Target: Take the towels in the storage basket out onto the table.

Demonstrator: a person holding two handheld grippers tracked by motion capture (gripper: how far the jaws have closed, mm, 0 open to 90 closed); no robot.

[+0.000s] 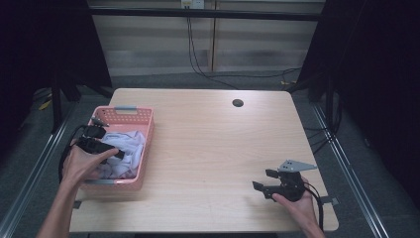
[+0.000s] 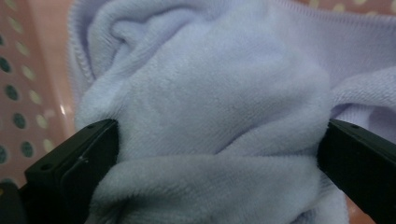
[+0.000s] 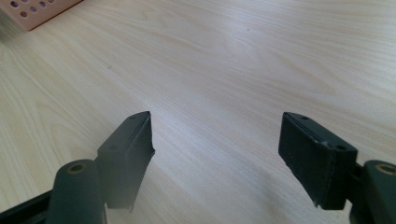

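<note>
A pale lavender towel lies crumpled in a pink perforated basket at the table's left. My left gripper reaches down into the basket. In the left gripper view its jaws stand wide apart with a thick fold of the towel bulging between them; the cloth brushes both pads without being squeezed. My right gripper rests low over the bare wood at the front right, held in a hand. Its jaws are wide apart with nothing between them.
The light wooden table has a round cable hole near its far edge. The basket's pink wall stands close on the left of the towel. A corner of the basket shows far off in the right gripper view.
</note>
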